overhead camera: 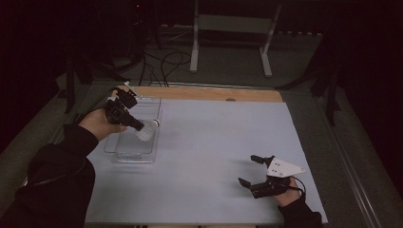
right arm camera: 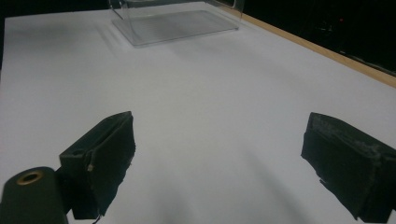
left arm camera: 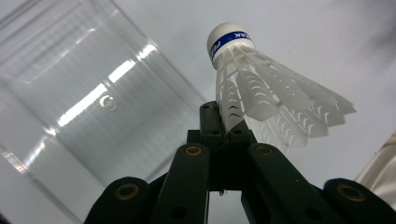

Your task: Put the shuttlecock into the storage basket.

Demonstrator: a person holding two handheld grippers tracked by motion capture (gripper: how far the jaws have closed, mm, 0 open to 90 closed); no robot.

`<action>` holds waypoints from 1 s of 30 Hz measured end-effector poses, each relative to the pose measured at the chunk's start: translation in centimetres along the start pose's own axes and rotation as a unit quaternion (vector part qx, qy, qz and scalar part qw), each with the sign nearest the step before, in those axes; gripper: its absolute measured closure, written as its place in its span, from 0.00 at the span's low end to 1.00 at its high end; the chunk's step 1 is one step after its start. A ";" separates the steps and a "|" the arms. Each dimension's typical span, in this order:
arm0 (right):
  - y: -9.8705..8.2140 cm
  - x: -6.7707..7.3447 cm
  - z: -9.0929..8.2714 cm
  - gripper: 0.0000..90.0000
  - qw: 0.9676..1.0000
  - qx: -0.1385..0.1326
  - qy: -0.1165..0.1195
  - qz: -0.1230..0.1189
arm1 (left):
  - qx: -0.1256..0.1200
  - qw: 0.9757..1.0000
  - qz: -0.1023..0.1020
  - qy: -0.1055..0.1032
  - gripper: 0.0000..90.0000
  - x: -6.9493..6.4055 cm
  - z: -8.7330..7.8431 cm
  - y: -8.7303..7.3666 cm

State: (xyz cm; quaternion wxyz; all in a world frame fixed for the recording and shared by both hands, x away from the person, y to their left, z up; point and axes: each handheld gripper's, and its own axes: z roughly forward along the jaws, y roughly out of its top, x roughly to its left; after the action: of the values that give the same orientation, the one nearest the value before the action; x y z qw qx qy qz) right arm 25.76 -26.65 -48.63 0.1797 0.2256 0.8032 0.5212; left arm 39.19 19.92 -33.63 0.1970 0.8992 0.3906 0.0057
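My left claw (left arm camera: 227, 135) pinches the shuttlecock (left arm camera: 261, 93) by its skirt, cork pointing away, clear tray (overhead camera: 124, 151) just beneath (drop-off, I'd guess); right claw (overhead camera: 255, 170) rests gaping, empty.

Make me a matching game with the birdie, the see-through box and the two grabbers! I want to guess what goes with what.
Things:
1. shuttlecock
2. clear box
3. left gripper
4. right gripper

States:
a. jaws wide open, holding nothing
b. resting on the white table
c. held by its white feathers, cork end pointing away
d. jaws closed on something

Pairs: 1-c, 2-b, 3-d, 4-a
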 end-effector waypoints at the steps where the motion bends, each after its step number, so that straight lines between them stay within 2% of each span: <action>1: -0.1 -0.1 0.0 0.11 1.000 0.003 0.002 0.001 | -0.002 1.000 -0.005 0.000 1.00 0.2 -0.2 -0.1; 12: -0.1 0.0 0.0 0.11 1.000 0.004 0.000 0.000 | -0.026 0.999 -0.032 0.019 1.00 1.7 -2.1 -0.5; 17: -0.1 0.0 0.0 0.11 1.000 0.000 0.004 0.002 | -0.031 0.998 -0.047 0.035 1.00 2.6 -2.7 -0.8; 22: -0.2 0.2 0.1 0.11 1.000 0.002 0.009 0.003 | -0.036 0.997 -0.062 0.040 1.00 3.2 -2.8 -1.1; 27: -0.5 0.0 0.1 0.10 1.000 0.007 0.008 0.005 | -0.039 0.995 -0.073 0.055 1.00 3.9 -2.5 -1.5; 30: -0.6 0.0 0.1 0.10 1.000 0.010 0.010 0.010 | -0.044 0.995 -0.076 0.054 1.00 4.2 -2.2 -1.6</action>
State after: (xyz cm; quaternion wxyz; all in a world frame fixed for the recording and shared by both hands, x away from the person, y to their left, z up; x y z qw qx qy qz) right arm 25.71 -26.83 -49.25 0.1642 0.2304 0.8076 0.5175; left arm 40.58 24.64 -32.81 0.2149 0.8555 0.4677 0.0563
